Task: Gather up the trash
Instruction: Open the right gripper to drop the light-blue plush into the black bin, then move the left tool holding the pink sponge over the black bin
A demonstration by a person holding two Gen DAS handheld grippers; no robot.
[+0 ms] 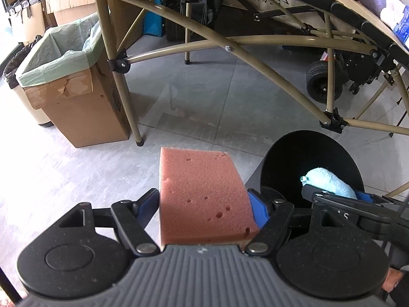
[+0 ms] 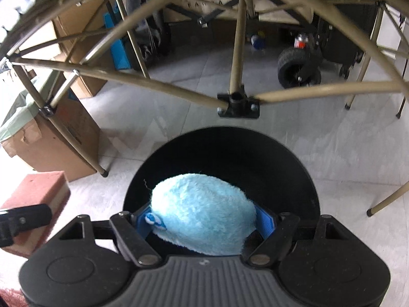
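My left gripper (image 1: 204, 204) is shut on a pink sponge block (image 1: 202, 192), held above the grey floor. To its right stands a round black bin (image 1: 306, 153). My right gripper (image 2: 204, 221) is shut on a fluffy light-blue cloth (image 2: 202, 215) and hangs right over the mouth of the black bin (image 2: 222, 158). The blue cloth (image 1: 329, 181) and the right gripper's fingers (image 1: 340, 199) also show in the left wrist view, over the bin. In the right wrist view the sponge (image 2: 35, 197) sits at the lower left.
A cardboard box lined with a green bag (image 1: 64, 76) stands at the left beside a tan folding table's legs (image 1: 122, 81). The table frame (image 2: 237, 102) crosses just beyond the black bin. A wheeled black cart (image 1: 329, 81) is behind.
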